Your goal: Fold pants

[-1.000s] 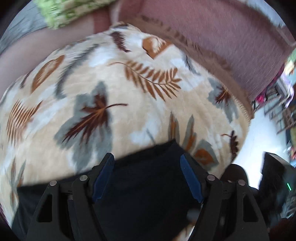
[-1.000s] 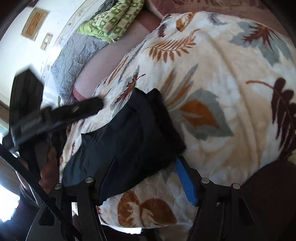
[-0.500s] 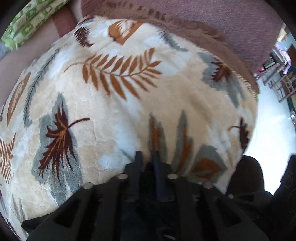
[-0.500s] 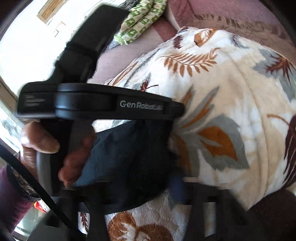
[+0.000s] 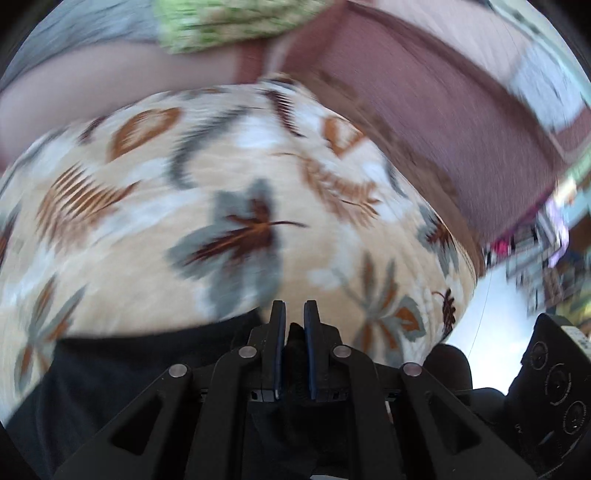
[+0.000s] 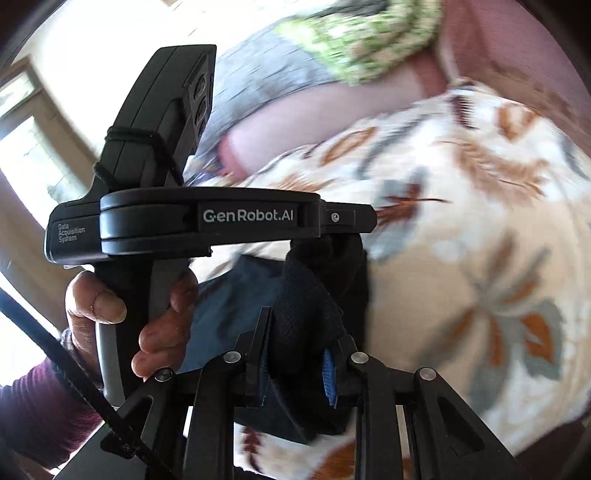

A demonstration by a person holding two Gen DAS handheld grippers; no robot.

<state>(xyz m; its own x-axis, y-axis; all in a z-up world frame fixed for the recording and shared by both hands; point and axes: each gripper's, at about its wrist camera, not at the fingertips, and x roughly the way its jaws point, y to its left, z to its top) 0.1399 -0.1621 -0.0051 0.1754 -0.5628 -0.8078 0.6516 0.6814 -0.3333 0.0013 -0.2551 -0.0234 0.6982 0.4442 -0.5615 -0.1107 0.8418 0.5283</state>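
The dark navy pants (image 5: pixel 129 365) lie bunched on a leaf-patterned blanket (image 5: pixel 166 221). My left gripper (image 5: pixel 294 314) is shut on a fold of the pants at their far edge. In the right wrist view the left gripper (image 6: pixel 347 236) holds the pants' far corner lifted. My right gripper (image 6: pixel 299 332) is closed on a thick bunch of the pants (image 6: pixel 306 295) near their close edge, jaws held apart by the cloth.
The blanket (image 6: pixel 480 258) covers a bed with a maroon cover (image 5: pixel 424 110). A green patterned cloth (image 5: pixel 221 22) and a grey quilt (image 6: pixel 251 85) lie at the far end. The bed edge and white floor (image 5: pixel 480 314) are at the right.
Both grippers have closed on the pants since a second ago. The left gripper moved across in front of the right camera and has lifted the cloth edge.
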